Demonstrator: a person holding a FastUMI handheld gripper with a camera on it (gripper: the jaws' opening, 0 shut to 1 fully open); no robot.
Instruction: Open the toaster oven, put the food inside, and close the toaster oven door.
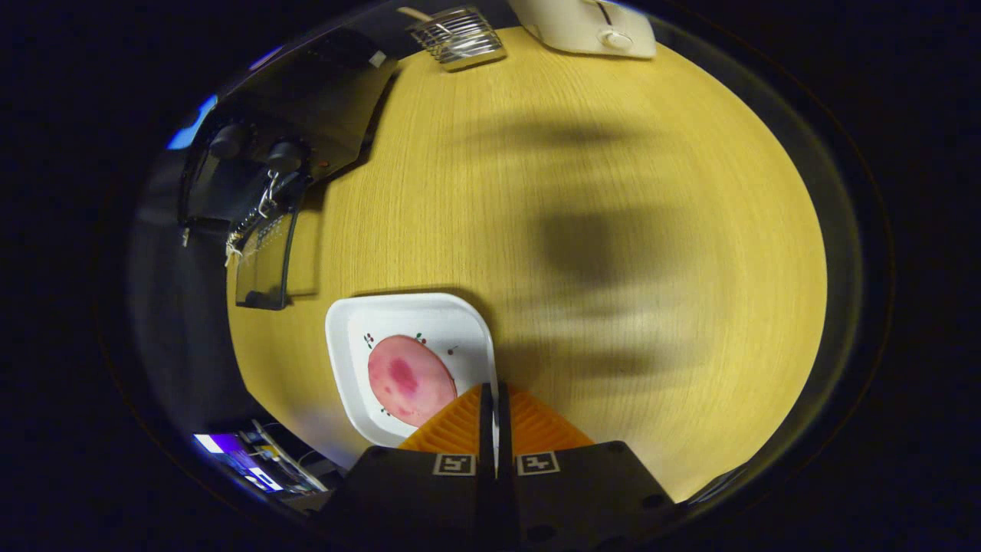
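Over a pale yellow wood-grain table (613, 153), we see our gripper (495, 399) with its fingers pinched together on the edge of a white square plate (360, 337) carrying a pink round slice of meat (410, 379). Beyond, well apart, the black toaster oven (306, 100) stands with its glass door (264, 264) down.

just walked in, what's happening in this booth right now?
A person is holding the gripper above a wooden table, its fingers closed on the rim of a white plate carrying a pink slice of food. The black toaster oven sits beyond the plate with its glass door hanging open. The food is not yet inside.
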